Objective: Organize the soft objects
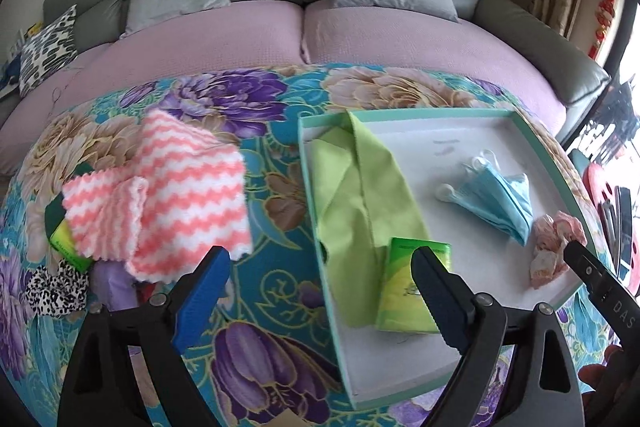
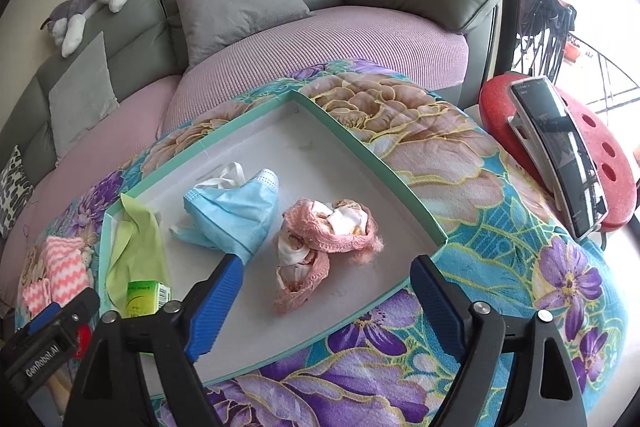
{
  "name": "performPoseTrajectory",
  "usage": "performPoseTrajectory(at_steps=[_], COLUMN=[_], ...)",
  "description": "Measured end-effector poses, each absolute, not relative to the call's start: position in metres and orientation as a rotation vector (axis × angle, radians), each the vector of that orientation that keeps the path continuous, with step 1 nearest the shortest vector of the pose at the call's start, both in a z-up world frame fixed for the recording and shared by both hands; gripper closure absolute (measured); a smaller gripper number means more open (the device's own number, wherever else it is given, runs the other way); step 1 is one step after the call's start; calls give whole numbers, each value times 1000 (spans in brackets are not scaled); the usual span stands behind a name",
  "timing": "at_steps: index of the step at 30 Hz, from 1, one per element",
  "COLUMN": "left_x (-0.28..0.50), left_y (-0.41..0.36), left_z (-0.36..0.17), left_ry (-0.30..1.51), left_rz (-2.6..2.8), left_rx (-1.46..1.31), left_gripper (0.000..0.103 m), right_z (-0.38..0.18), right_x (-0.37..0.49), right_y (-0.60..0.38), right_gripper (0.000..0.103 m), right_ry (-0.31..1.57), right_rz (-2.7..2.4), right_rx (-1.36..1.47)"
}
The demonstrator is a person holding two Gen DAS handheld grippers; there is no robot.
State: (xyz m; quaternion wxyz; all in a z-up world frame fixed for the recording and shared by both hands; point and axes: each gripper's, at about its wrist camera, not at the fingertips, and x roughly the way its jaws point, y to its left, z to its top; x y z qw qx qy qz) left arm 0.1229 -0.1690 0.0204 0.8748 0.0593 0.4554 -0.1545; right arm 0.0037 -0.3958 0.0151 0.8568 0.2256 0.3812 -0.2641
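Pink scrunchie [image 2: 324, 247] in tray [image 2: 372, 151]

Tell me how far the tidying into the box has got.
Done: green cloth, tissue pack, blue mask and pink lace piece lie in the box. In hand: nothing; left gripper and right gripper are open. Left: striped cloth, leopard scrunchie and items beneath.
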Motion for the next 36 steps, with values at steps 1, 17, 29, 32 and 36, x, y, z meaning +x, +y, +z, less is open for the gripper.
performPoseTrajectory(at_steps=[1, 17, 29, 32, 36], left_x=[125, 148, 149, 148, 147], left_y=[-164, -62, 33, 55, 80], left_z=[21, 25, 37, 37, 34], left_ry=[952, 948, 931, 935, 945], left_rz=[-309, -41, 153, 190, 212], left_rx=[115, 2, -115, -147, -203], left_gripper=[11, 11, 11, 11, 11], right_z=[16, 33, 33, 31, 28], right_x=[4, 30, 68, 75, 85], right_y=[-395, -345, -257, -237, -214], right_gripper=[10, 0, 0, 0, 0], right_ry=[802, 779, 816, 826, 836], right_rz=[-557, -529, -295, -254, -196], right_rx=[467, 280, 168, 139, 125])
